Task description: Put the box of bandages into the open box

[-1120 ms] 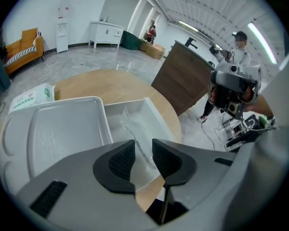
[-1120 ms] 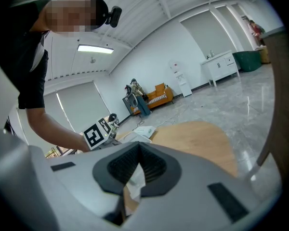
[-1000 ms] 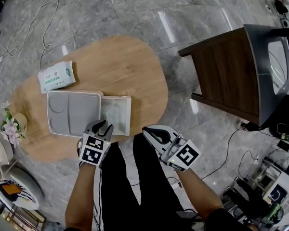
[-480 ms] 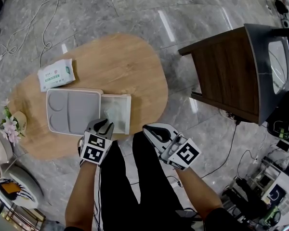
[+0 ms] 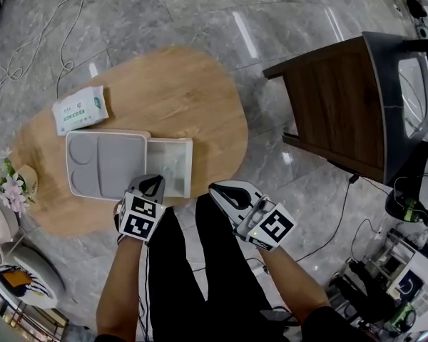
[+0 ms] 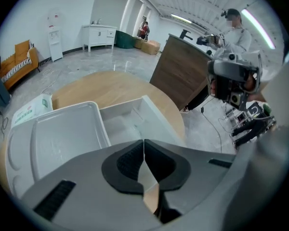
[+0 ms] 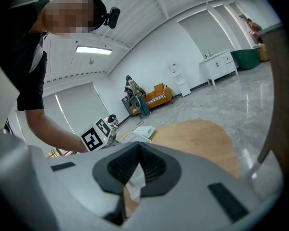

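Head view: high on me, aimed steeply down from well off. It takes in the whole counter [image 5: 178,98], the open box [image 5: 187,164] and the floor [image 5: 164,13], with left gripper [image 5: 152,186] and right gripper [image 5: 225,194] low in frame.

Left gripper view: rides right behind my fingers [image 6: 127,162], which just closed on nothing. It tilts down over box and counter, facing the wooden cabinet [image 6: 180,71].

Right gripper view: near level, looking across the counter at the left gripper's marker cube [image 7: 97,134].

All three share the counter.

Wipes pkt [image 5: 80,110] behind open box [image 5: 107,164]
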{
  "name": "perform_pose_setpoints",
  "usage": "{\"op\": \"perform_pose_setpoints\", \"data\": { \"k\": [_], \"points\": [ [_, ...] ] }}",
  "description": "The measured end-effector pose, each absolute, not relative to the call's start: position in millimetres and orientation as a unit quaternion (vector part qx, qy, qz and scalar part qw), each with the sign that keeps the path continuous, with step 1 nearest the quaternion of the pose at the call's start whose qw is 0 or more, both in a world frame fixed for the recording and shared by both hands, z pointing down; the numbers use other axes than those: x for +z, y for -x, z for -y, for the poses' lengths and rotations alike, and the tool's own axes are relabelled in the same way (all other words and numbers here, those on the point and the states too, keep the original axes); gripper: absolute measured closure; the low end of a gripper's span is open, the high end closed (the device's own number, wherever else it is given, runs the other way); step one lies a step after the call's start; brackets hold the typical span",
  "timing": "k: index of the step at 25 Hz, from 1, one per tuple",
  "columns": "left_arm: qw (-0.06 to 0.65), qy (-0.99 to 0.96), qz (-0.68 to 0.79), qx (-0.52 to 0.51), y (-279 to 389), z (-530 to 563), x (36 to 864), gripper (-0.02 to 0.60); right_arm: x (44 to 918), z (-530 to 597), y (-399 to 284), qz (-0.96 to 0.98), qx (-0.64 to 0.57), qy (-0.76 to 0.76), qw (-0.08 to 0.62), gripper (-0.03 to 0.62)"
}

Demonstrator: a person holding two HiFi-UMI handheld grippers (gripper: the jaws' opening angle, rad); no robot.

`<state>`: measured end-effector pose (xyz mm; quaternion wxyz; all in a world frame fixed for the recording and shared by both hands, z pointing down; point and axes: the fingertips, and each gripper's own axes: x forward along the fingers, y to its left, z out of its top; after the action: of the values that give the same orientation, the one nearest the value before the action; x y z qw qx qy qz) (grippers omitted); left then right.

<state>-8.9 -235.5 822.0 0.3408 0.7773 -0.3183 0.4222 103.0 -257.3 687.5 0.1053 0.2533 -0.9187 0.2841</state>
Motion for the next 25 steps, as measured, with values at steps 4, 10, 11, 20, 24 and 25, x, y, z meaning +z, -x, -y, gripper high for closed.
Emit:
{"op": "perform_pose_setpoints", "data": {
  "k": [4, 10, 11, 20, 24, 25],
  "points": [
    [0.299, -0.774, 0.317, 0.460, 12, 237, 827, 0.485, 689, 259, -104, 0.918, 0.285, -0.255, 0.104, 0.585],
    [0.265, -0.777, 0.317, 0.474, 8, 241, 825, 0.411, 689, 260, -104, 0.918, 0.287, -0.255, 0.104, 0.585],
    [0.259, -0.778, 0.320, 0.475, 9, 242, 823, 0.396, 689, 260, -103, 0.918, 0.286, -0.255, 0.103, 0.585],
    [0.242, -0.808, 0.362, 0.398, 16, 256, 787, 0.491, 684, 261, -99, 0.921, 0.279, -0.253, 0.103, 0.585],
    [0.224, -0.832, 0.377, 0.340, 18, 263, 741, 0.551, 657, 266, -88, 0.928, 0.259, -0.250, 0.098, 0.585],
    [0.223, -0.838, 0.381, 0.320, 21, 266, 725, 0.558, 646, 267, -83, 0.930, 0.251, -0.249, 0.095, 0.585]
  ]
}}
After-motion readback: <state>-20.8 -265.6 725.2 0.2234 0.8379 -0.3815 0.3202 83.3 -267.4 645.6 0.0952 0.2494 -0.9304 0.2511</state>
